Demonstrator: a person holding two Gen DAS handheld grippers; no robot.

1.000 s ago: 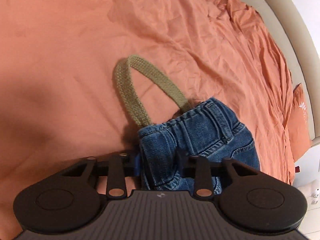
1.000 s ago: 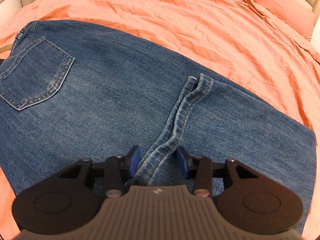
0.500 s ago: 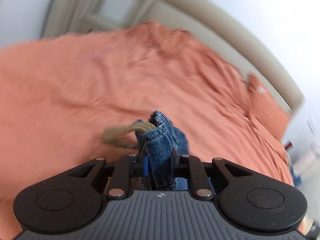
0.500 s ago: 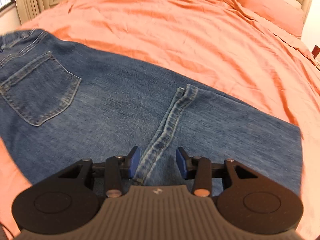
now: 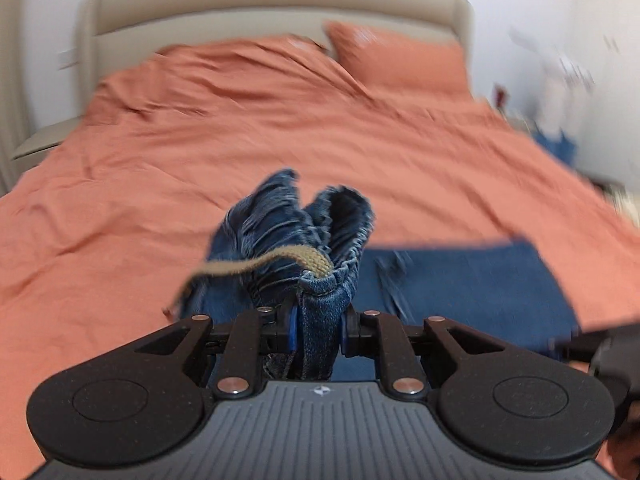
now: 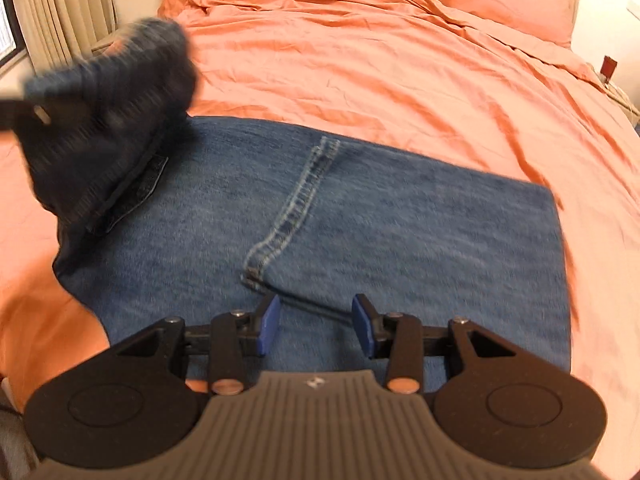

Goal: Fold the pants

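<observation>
One claw [image 5: 318, 330] grips the jeans' waistband [image 5: 320, 280]; the other claw [image 6: 316, 326] gapes.

Bare bedspread [image 6: 360, 60] beyond jeans [image 6: 400, 220]; pillow [image 5: 400, 60] far off

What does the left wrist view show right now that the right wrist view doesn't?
Only the left wrist view shows the left gripper shut on the bunched waistband, with the tan drawstring trailing from it, and the headboard.

Only the right wrist view shows the right gripper open above the flat denim, nothing between its pads, plus the stitched seam and the curtains.

Both show the jeans on the orange bedspread and the pillow.
</observation>
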